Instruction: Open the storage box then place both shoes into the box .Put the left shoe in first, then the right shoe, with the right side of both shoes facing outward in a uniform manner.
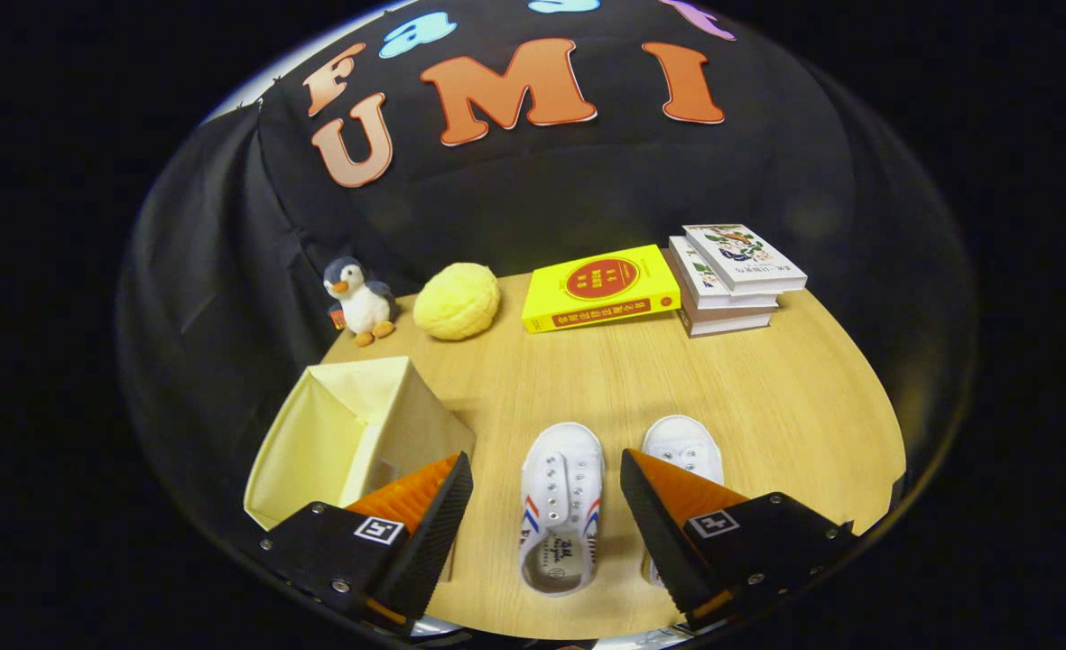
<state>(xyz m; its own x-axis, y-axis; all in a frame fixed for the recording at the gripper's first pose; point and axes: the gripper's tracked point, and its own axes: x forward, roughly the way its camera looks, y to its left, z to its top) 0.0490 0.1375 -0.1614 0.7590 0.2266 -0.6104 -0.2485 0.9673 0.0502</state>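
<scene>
Two white canvas shoes lie side by side on the wooden table, toes pointing away from me. The left shoe (561, 506) sits between my fingers, with red and blue stripes near its heel. The right shoe (682, 449) is partly hidden behind my right finger. A pale yellow fabric storage box (343, 433) stands to the left of the shoes, its top open and its inside bare; my left finger covers its near corner. My gripper (546, 506) hovers open above the left shoe, touching nothing.
Along the back of the table (767, 397) stand a toy penguin (359, 300), a yellow bun-shaped plush (457, 301), a yellow book (600, 287) and a stack of books (733, 278). Black cloth walls the booth behind and to the left.
</scene>
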